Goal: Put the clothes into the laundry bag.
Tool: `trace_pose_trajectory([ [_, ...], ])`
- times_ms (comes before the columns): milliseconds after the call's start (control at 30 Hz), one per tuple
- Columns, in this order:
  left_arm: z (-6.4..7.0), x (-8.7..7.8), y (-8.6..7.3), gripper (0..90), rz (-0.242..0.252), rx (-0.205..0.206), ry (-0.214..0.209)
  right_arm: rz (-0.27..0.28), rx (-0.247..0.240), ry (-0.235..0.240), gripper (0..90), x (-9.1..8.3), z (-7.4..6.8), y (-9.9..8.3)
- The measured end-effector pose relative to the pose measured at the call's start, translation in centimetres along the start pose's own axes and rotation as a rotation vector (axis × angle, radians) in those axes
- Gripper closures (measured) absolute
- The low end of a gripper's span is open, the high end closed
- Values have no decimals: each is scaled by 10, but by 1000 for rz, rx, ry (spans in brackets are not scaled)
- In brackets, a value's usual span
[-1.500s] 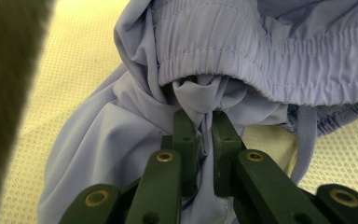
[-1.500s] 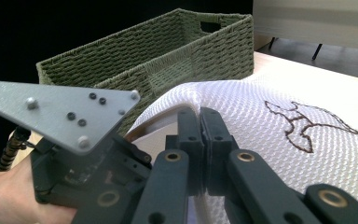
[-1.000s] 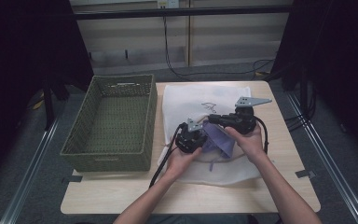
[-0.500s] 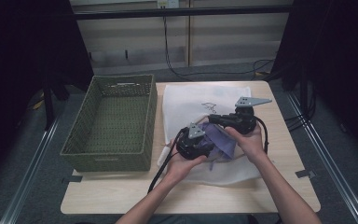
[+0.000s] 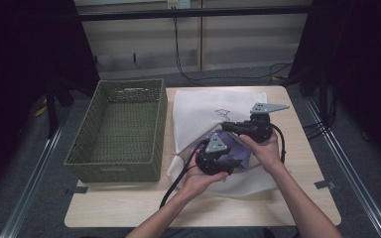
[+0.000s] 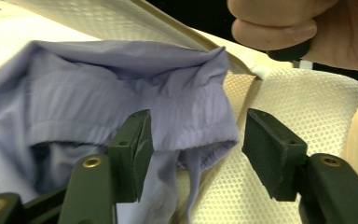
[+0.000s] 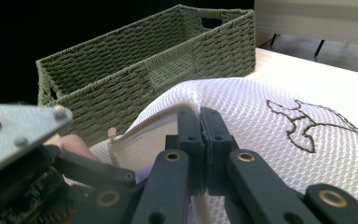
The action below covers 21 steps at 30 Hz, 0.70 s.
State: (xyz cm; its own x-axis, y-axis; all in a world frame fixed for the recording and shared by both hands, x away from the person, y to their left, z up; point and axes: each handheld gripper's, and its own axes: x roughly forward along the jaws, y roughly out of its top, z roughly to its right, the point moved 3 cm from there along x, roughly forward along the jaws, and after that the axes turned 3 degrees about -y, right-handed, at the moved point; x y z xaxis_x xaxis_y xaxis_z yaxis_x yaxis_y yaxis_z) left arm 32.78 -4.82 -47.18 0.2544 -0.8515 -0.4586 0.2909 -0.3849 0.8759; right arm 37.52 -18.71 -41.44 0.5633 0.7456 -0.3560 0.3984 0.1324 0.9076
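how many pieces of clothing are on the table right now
1: a purple garment on the white mesh bag, right of the green basket, with the left gripper open around its edge. The right gripper pinches the bag. More could be hidden inside the bag.

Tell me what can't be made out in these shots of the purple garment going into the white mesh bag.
- How much of the purple fabric garment is inside the white mesh laundry bag: high view, both hands and grippers cover it.
- What the right gripper pinches beyond the bag's edge: its shut jaws hide it.
- Garment's type: left gripper view cuts it off; open left gripper stands before it.
- Embroidered outline on the bag: too small in high view.
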Motion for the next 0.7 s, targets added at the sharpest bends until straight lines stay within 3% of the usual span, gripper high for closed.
trace_pose_trajectory([
  [100, 1, 9, -1, 392, -15, 22, -3, 1, 0, 2, 888, 0, 0, 0],
  [133, 0, 12, -2, 397, -28, 37, 31, 1, 0, 1, 888, 0, 0, 0],
  [167, -1, 15, -2, 393, -30, 42, 27, 1, 1, 1, 888, 0, 0, 0],
  [233, -3, 19, -1, 427, -40, 33, 22, 0, 1, 3, 888, 0, 0, 0],
  [267, -3, 21, -1, 491, -49, 36, 6, 1, 3, 2, 888, 0, 0, 0],
  [367, -6, 23, -4, 806, -99, 70, 49, 0, 1, 0, 887, -1, 0, 0],
  [400, -9, 23, -5, 840, -116, 68, 78, -1, 3, 1, 888, -1, 0, 0],
  [500, -15, 16, -6, 854, -106, 33, 112, -1, 0, 0, 888, -1, 0, 0],
  [567, -19, 12, -6, 856, -109, 25, 121, 0, 2, -1, 888, -1, 0, -1],
  [600, -21, 9, -7, 857, -121, 33, 147, 0, 1, -1, 888, -1, 1, -1],
  [667, -25, 5, -8, 857, -127, 16, 147, 0, 3, -2, 888, -2, 0, -1],
  [700, -28, 3, -10, 857, -134, 11, 171, 0, 1, -3, 888, -2, 0, 0],
])
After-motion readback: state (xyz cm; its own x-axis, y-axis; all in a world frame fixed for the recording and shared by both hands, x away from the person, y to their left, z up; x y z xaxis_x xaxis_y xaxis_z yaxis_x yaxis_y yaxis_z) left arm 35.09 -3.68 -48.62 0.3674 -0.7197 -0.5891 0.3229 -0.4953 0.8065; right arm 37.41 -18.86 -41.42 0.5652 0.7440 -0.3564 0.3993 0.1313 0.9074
